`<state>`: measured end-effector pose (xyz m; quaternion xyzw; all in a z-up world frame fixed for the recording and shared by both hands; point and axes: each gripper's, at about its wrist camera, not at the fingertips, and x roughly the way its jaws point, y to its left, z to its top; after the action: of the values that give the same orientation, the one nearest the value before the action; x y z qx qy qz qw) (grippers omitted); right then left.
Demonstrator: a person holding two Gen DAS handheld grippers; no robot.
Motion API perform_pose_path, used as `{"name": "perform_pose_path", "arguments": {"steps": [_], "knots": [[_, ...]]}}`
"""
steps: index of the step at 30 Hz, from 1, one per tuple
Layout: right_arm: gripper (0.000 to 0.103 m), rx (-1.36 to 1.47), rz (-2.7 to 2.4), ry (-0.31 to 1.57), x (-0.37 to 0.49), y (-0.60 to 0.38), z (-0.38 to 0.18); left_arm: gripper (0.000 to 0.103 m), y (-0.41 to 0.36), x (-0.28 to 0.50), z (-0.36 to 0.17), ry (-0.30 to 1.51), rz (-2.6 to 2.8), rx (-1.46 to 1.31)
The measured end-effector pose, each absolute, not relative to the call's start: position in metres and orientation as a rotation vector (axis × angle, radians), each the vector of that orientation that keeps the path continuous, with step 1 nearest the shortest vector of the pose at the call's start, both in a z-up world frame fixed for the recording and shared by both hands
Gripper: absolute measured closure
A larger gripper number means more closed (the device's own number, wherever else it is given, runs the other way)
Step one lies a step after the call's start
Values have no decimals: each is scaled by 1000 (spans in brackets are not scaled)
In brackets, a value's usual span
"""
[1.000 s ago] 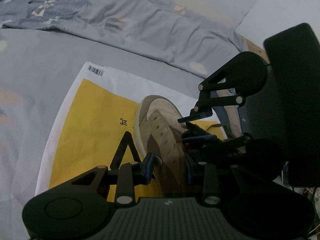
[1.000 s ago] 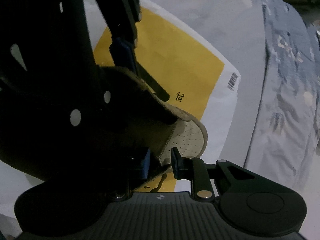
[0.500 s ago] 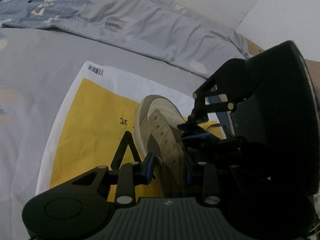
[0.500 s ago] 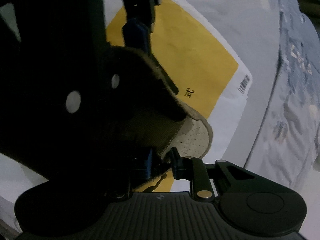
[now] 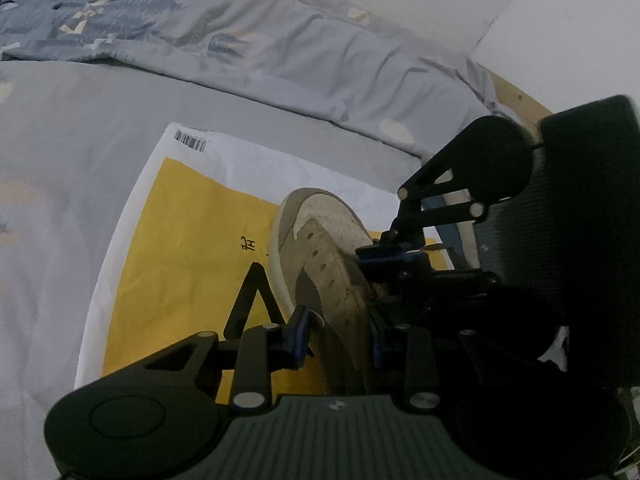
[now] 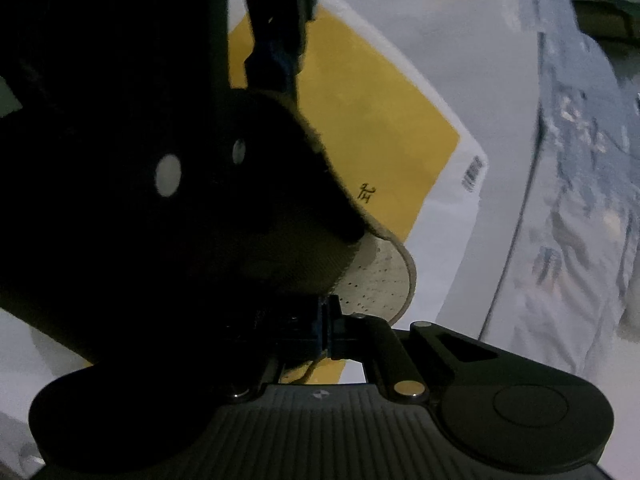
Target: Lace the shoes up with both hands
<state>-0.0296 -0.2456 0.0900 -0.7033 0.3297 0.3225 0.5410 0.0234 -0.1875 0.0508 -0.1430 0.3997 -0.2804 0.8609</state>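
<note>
A white and yellow mailer bag (image 5: 192,248) with a barcode label (image 5: 191,141) lies flat on a grey bed sheet (image 5: 68,152), with a rumpled leaf-patterned duvet (image 5: 240,44) behind it against a white wall (image 5: 568,32)

We see a grey bed (image 5: 60,152) carrying a yellow-and-white mailer (image 5: 180,240), with a rumpled quilt (image 5: 240,40) behind it.

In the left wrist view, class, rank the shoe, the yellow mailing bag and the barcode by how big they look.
1. Yellow mailing bag
2. Shoe, though nearness to the camera inflates it
3. Barcode
</note>
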Motion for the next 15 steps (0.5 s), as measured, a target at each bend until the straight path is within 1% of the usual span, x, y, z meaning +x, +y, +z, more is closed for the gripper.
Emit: {"name": "perform_pose_path", "arguments": {"steps": [10, 15], "knots": [[103, -1481, 720, 693, -45, -245, 115, 81, -198, 22, 48, 825, -560, -237], [103, -1350, 738, 608, -50, -228, 145, 82, -204, 21, 48, 816, -552, -225]]}}
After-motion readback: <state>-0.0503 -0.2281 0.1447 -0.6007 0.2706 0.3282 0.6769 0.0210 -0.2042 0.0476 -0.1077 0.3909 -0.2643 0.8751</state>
